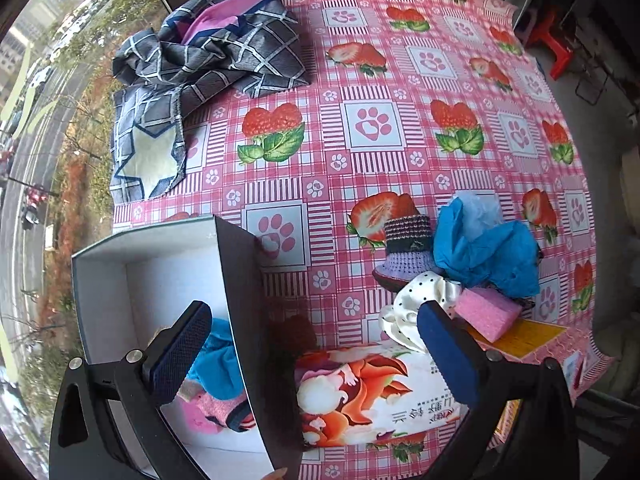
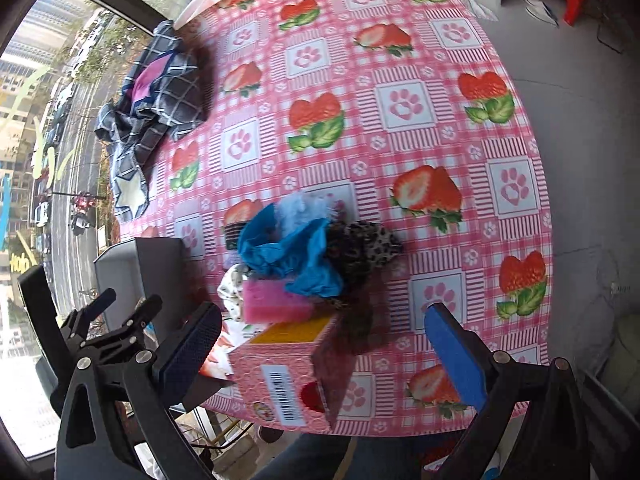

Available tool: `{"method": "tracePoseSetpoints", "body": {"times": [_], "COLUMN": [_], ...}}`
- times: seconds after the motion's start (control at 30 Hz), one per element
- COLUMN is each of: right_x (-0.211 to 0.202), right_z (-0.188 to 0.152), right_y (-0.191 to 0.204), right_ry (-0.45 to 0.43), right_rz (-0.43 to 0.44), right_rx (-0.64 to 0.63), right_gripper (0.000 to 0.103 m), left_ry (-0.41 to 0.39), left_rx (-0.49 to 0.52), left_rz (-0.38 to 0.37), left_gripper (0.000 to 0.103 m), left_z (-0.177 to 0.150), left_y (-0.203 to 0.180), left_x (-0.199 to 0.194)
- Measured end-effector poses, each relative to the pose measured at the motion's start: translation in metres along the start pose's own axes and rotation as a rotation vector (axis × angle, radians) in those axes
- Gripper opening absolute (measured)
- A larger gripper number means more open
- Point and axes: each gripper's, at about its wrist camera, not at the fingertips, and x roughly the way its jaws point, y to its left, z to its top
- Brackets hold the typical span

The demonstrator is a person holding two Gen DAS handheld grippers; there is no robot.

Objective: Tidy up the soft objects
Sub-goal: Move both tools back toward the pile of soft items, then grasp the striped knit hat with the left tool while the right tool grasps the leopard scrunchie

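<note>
— Clutter check first: what's around my left gripper (image 1: 314, 356)?

— Its jaws are spread wide, holding nothing, straddling the dark wall of the open box (image 1: 240, 320) and a printed tissue pack (image 1: 360, 392). A blue and a pink soft item already lie in the box.

— And the right gripper (image 2: 332, 354)?

— I've got those jaws fully apart, empty, above a pink carton (image 2: 288, 376) at the table's near edge. Just beyond sits the soft pile (image 2: 304, 252): blue cloth, pink sponge (image 2: 276, 304), leopard fabric. Plaid cloth (image 1: 208, 52) lies far left; mid-table stays clear.
</note>
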Motion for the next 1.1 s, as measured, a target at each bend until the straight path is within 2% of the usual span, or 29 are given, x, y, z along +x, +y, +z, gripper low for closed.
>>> {"method": "tracePoseSetpoints", "body": {"times": [0.1,0.23,0.3,0.43,0.5,0.7,0.93,1.1], "right_x": [0.013,0.034,0.044,0.065,0.076,0.111,0.158,0.178], "right_z": [0.000,0.001,0.003,0.009,0.013,0.031,0.038,0.034], "right_y": [-0.027,-0.050,-0.058,-0.069,-0.072,-0.080,-0.063,-0.057], "right_ry": [0.032,0.079,0.101,0.140,0.158,0.193,0.247,0.236], "right_rz": [0.000,0.000,0.003,0.006,0.004,-0.042,-0.036,-0.156], "right_rx": [0.039,0.068,0.077,0.086,0.090,0.133,0.083,0.013], "right_gripper": [0.102,0.102,0.102,0.102,0.102,0.102,0.102,0.102], "left_ry": [0.066,0.140,0.156,0.190,0.210,0.261,0.250,0.198], "left_rx": [0.029,0.042,0.053,0.108,0.115,0.139,0.160,0.140], "left_rz": [0.031,-0.015,-0.037,-0.014,-0.040,-0.051,0.031,0.105], "left_gripper": [0.103,0.103,0.103,0.103,0.103,0.103,0.103,0.103], "left_z": [0.016,0.031,0.036,0.037,0.036,0.035,0.031,0.040], "left_y": [-0.006,-0.016,-0.025,-0.043,-0.048,-0.058,-0.072,-0.075], "left_x": [0.026,0.054,0.064,0.086,0.092,0.105,0.120,0.117]}}
